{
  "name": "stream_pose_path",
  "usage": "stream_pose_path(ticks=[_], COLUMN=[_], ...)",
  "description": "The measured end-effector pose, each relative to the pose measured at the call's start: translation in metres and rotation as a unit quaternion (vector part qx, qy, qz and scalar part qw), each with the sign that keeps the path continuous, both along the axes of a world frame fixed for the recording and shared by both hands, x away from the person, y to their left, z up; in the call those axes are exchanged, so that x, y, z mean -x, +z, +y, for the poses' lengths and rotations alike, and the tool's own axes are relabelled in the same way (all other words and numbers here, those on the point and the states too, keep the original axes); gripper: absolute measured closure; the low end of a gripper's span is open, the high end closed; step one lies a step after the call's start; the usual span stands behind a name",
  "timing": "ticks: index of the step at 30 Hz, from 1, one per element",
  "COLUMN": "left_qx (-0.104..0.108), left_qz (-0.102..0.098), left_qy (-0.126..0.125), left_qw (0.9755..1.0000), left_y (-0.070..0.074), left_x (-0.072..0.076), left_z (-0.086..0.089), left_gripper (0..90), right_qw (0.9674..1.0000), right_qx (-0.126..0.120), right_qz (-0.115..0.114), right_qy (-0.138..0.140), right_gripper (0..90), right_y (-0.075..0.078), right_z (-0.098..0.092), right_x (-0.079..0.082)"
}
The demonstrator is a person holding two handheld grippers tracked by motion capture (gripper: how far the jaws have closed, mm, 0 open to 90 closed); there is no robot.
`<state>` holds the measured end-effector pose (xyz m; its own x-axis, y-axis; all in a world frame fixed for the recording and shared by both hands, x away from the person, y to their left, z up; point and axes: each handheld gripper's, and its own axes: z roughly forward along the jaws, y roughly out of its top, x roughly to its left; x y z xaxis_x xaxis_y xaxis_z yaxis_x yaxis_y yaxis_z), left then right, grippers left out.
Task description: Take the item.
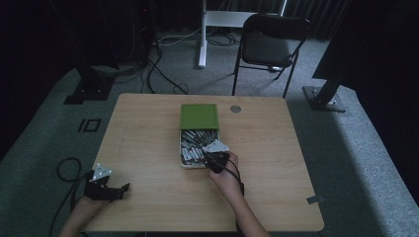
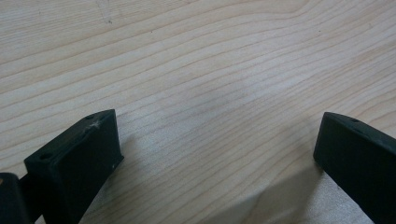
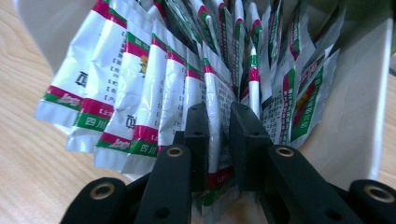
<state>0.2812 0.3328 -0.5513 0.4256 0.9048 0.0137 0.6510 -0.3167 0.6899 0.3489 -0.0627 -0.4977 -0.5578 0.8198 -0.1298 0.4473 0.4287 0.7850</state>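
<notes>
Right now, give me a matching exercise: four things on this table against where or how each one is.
Things:
1. left tool
2. right tool
3. green lid
4. white box

States:
A. lies at the far end of the box
B. closed on one silver sachet
C. open, above bare wood near the table's front left corner
D. holds a row of silver sachets

Pairs: 1-C, 2-B, 3-A, 4-D

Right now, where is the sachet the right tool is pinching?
In the right gripper view the sachet stands between the right tool jaws, among other sachets in the white box, which the high view places mid-table under its green lid.
</notes>
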Motion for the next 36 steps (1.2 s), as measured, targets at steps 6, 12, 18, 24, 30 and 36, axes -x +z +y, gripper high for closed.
stream_pose_path(ticks=[6, 12, 18, 24, 30, 36], left_qx=[0.0, 0.0, 0.0, 0.0, 0.0, 0.0], left_qz=[0.0, 0.0, 0.0, 0.0, 0.0, 0.0], left_qy=[0.0, 0.0, 0.0, 0.0, 0.0, 0.0], left_qw=[1.0, 1.0, 1.0, 1.0, 1.0, 1.0], left_y=[0.0, 0.0, 0.0, 0.0, 0.0, 0.0], left_x=[0.0, 0.0, 0.0, 0.0, 0.0, 0.0], left_z=[0.0, 0.0, 0.0, 0.0, 0.0, 0.0], left_gripper=[1.4, 1.4, 1.4, 1.4, 1.4, 1.4], right_qw=[0.9997, 0.9998, 0.9987, 0.9963, 0.9934, 0.9897], right_qx=[0.007, -0.009, -0.05, -0.086, -0.114, -0.141], right_qz=[-0.01, 0.001, 0.004, -0.002, -0.01, -0.024], right_qy=[-0.02, -0.019, -0.009, -0.002, 0.005, 0.001], right_gripper=[86.0, 87.1, 87.4, 87.5, 87.6, 87.6], right_y=[-0.003, 0.003, 0.018, 0.034, 0.05, 0.068], right_z=[0.002, -0.003, -0.01, -0.017, -0.023, -0.036], right_x=[0.0, -0.001, 0.002, 0.004, 0.006, 0.006])
